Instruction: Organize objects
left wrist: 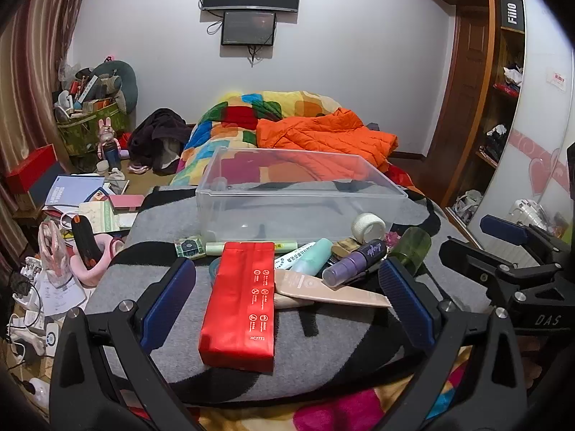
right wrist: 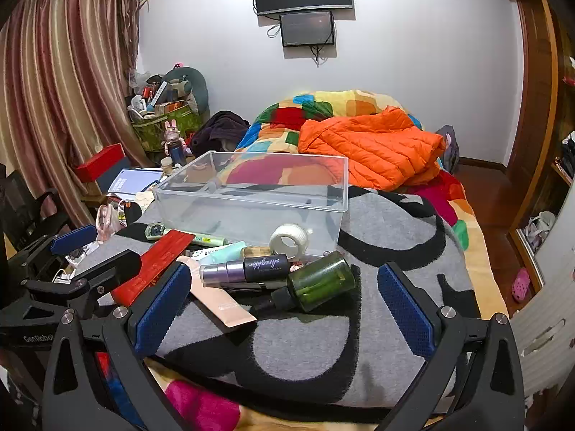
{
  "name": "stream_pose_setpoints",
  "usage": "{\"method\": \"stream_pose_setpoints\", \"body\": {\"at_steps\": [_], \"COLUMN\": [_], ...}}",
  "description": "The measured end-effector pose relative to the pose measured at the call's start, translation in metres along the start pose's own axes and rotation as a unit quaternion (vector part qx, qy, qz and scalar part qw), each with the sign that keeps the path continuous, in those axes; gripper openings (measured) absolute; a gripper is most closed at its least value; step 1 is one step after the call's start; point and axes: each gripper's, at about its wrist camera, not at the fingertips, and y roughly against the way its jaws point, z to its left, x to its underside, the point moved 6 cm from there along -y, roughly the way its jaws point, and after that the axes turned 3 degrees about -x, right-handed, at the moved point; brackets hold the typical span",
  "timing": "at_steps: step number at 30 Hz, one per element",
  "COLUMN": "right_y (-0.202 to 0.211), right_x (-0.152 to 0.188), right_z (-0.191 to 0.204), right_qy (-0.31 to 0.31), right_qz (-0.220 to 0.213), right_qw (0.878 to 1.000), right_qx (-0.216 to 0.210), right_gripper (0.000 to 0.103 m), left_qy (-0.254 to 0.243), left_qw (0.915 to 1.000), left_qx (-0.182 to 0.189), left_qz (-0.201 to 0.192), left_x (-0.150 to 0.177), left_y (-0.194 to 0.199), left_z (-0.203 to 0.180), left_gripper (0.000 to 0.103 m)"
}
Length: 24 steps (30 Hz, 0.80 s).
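Left wrist view: grey blanket (left wrist: 161, 222) covers a cluttered bedroom's bed.

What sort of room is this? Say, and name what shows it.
Most likely a lived-in bedroom: a bed with a patchwork quilt and an orange jacket thrown on it, heavy curtains at the side, and a wardrobe with open shelves.

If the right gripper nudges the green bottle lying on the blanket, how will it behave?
The green bottle lies on its side and looks round, so it would likely roll. The fuzzy grey blanket may damp that. Its smooth, glossy wall could slip between pads.
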Motion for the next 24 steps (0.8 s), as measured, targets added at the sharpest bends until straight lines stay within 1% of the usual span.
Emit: {"method": "stream_pose_setpoints", "body": {"at_steps": [24], "right_y": [-0.0028], "right_x": [0.0036], "right_z": [-0.0003], "right_qy": [-0.008], "right_qz": [0.010], "right_qw": [1.000], "right_qx": [-0.008], "right_gripper": [0.103], "left_qy": [0.004], "left_qw": [1.0000], "left_qx": [0.001], "left_qz": [0.006], "left_x": [0.0017], "left_y": [-0.0012], "left_z": [0.0011], "left_gripper": [0.103]}}
